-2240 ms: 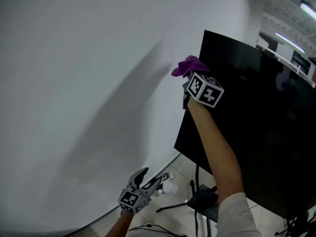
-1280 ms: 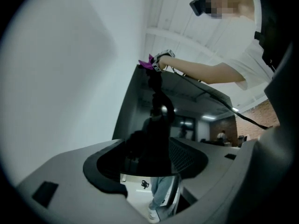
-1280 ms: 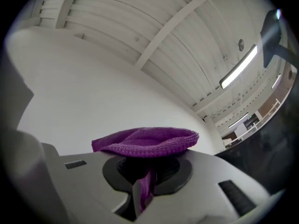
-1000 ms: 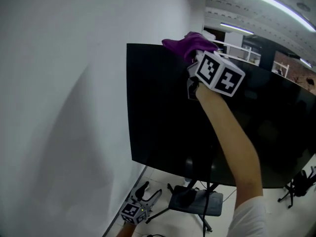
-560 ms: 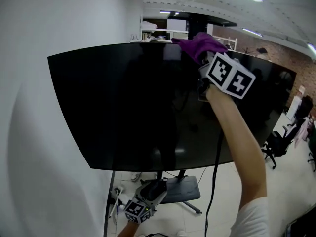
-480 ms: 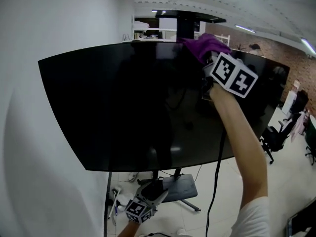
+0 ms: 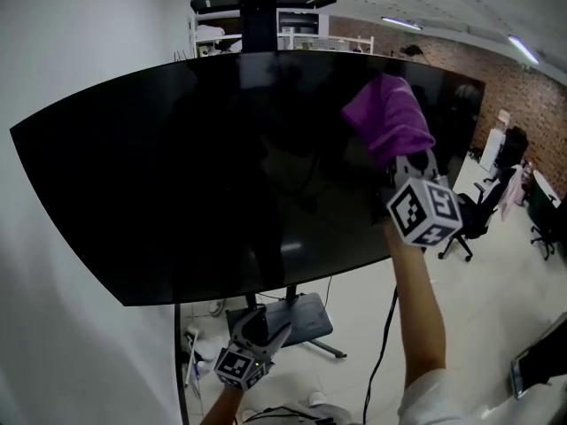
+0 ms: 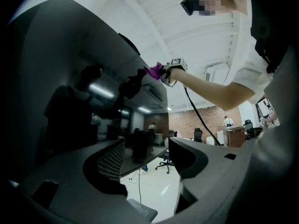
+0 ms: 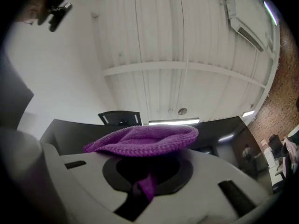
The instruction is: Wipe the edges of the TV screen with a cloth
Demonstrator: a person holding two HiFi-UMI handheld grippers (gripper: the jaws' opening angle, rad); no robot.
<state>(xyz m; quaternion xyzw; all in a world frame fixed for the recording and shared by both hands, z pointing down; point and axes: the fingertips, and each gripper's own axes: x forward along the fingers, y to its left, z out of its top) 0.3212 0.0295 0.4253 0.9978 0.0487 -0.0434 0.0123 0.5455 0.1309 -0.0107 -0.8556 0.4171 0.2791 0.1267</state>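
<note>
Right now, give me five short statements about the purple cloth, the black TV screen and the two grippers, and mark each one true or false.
1. The right gripper is shut on the purple knitted cloth. True.
2. The left gripper holds a second cloth. False: its jaws are apart with nothing between them.
3. The purple knitted cloth is at the upper right part of the black TV screen. True.
4. The left gripper is raised to the screen's top edge. False: it hangs low, below the screen's bottom edge.
5. The black TV screen is lit and showing a picture. False: it is dark and shows only reflections.
</note>
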